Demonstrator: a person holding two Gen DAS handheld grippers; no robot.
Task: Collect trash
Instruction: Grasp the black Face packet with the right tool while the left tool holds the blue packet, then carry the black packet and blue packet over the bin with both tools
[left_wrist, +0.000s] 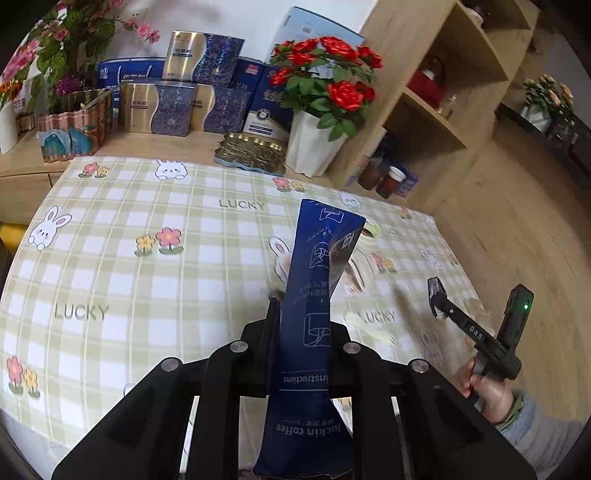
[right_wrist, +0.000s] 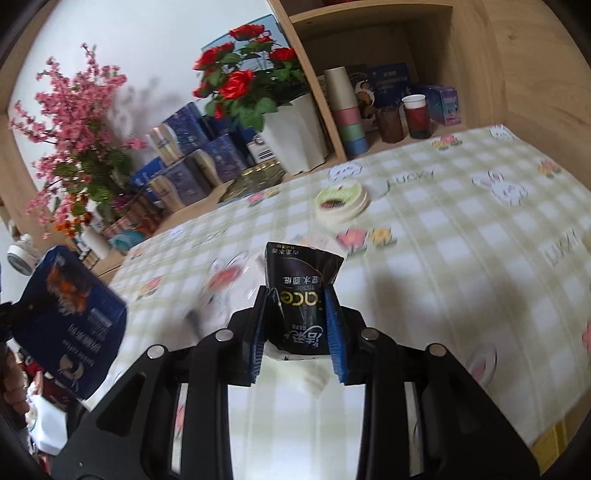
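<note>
My left gripper (left_wrist: 299, 332), low in the centre of its frame, is clamped on 1 blue coffee packet (left_wrist: 317, 291) that stands up over the checked tablecloth (left_wrist: 147, 258), and I also see that packet at the lower left of the right view (right_wrist: 70, 325). My right gripper (right_wrist: 299, 325), centre of its own frame, pinches 1 black tissue wrapper (right_wrist: 301, 291) between its 2 fingers, held above the cloth. I count 1 round lidded tub (right_wrist: 341, 201) lying on the table just above centre, 1 white pot of red roses (right_wrist: 291, 136) at the upper middle, and 2 dark-filled cups (right_wrist: 404, 118) in the shelf at the upper right.
</note>
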